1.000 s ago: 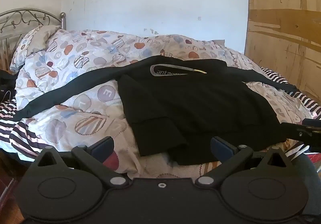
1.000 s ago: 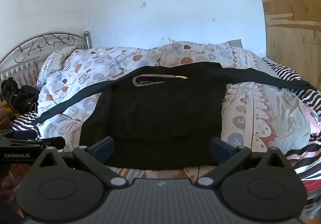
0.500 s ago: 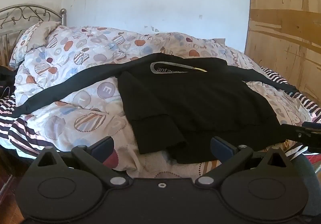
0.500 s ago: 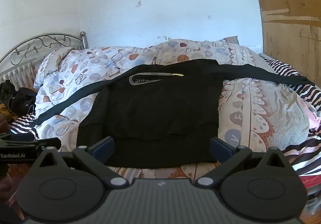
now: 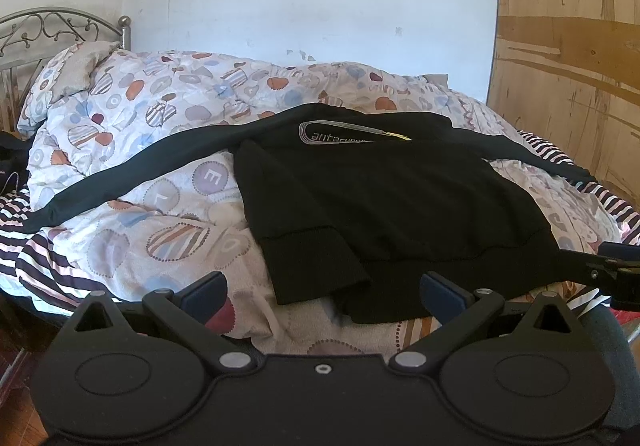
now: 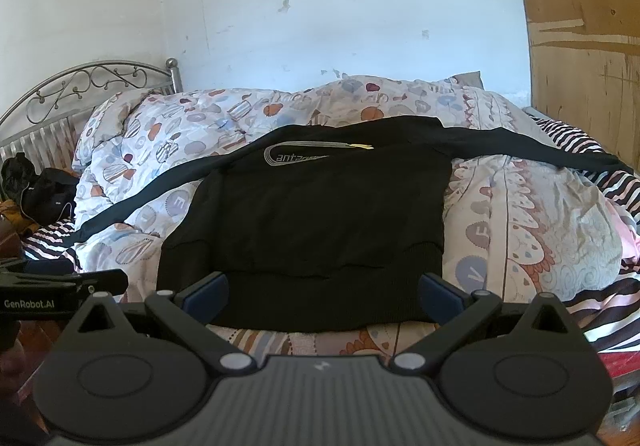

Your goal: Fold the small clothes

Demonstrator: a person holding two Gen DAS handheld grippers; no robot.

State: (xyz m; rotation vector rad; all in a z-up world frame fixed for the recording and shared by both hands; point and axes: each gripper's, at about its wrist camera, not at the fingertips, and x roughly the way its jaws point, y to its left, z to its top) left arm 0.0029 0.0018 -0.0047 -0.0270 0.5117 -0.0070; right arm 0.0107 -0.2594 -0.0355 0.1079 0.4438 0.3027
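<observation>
A black long-sleeved top (image 5: 384, 202) (image 6: 320, 214) is spread flat across a patterned quilt, hem toward the cameras and neck toward the wall. A pale looped logo with lettering is printed on the chest. Both sleeves are stretched straight out sideways, one to each side. A wide ribbed band is seen along the hem; in the left wrist view its left corner is turned over on itself.

Black sweater (image 5: 392, 202) spread on patterned quilt (image 5: 160, 214), left gripper (image 5: 324, 292) fingers (image 5: 204, 292) apart, empty.
</observation>
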